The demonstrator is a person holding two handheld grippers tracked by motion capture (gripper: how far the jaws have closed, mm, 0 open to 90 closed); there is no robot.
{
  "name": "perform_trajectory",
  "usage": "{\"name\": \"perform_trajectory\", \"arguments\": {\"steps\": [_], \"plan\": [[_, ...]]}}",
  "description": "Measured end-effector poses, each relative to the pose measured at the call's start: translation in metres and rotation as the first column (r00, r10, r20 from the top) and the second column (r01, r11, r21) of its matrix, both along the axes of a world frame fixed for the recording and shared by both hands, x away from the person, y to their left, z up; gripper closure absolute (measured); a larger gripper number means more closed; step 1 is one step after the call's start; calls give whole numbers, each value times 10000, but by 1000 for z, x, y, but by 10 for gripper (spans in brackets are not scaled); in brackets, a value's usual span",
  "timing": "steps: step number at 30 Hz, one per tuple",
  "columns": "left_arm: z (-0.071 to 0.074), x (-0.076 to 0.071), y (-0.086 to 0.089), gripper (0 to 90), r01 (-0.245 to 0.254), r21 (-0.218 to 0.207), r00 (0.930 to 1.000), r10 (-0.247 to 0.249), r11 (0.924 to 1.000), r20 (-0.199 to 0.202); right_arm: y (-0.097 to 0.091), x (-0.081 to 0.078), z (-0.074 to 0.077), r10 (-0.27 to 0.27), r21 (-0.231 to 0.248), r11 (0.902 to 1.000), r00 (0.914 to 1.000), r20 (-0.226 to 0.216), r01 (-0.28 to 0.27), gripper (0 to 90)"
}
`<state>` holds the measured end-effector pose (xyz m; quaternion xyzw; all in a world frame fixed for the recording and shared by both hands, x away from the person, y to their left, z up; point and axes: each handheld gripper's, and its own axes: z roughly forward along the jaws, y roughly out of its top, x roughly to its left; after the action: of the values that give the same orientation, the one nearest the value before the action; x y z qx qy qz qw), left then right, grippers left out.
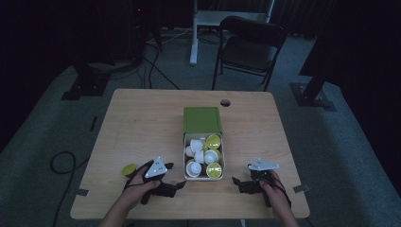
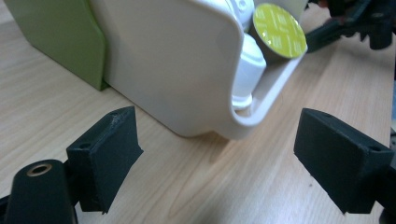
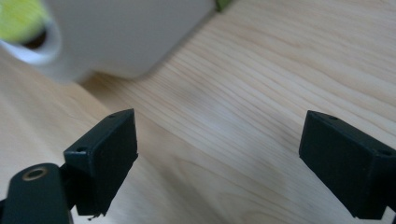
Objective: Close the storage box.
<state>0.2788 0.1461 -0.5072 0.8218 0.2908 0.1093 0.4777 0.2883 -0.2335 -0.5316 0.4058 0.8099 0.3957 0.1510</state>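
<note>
Capsules — white ones and ones with yellow-green foil lids — lie heaped in a white box at the centre of the high view, on a light wooden table. The box's green lid lies flat just above it in the frame, touching its far end. One more capsule with a yellow-green top stands alone on the table at lower left, just left of the left hand.

Left gripper sits at the lower middle of the high view, its tips just beside the near left corner of the box. In the left gripper view its jaws stand apart with nothing between them, the box's rounded corner just beyond them and a foil-lidded capsule at the upper right.

Right gripper rests at lower right, pointing toward the box but clear of it. In the right gripper view its jaws are wide apart over bare wood — the box is a blur at upper left.
</note>
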Motion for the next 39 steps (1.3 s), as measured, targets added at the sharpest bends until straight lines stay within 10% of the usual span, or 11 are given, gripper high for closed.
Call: {"name": "perform_trajectory", "arguments": {"steps": [17, 39], "plan": [[10, 15, -7, 142, -200, -19, 9997, 200, 9998, 167, 15, -3, 30, 1505, 2154, 9620, 9841, 945, -1678, 112], [15, 37, -9, 141, -644, -3, 9976, 644, 9979, 254, 19, 21, 23, 1346, 2005, 9689, 9887, 655, -1452, 112]]}}
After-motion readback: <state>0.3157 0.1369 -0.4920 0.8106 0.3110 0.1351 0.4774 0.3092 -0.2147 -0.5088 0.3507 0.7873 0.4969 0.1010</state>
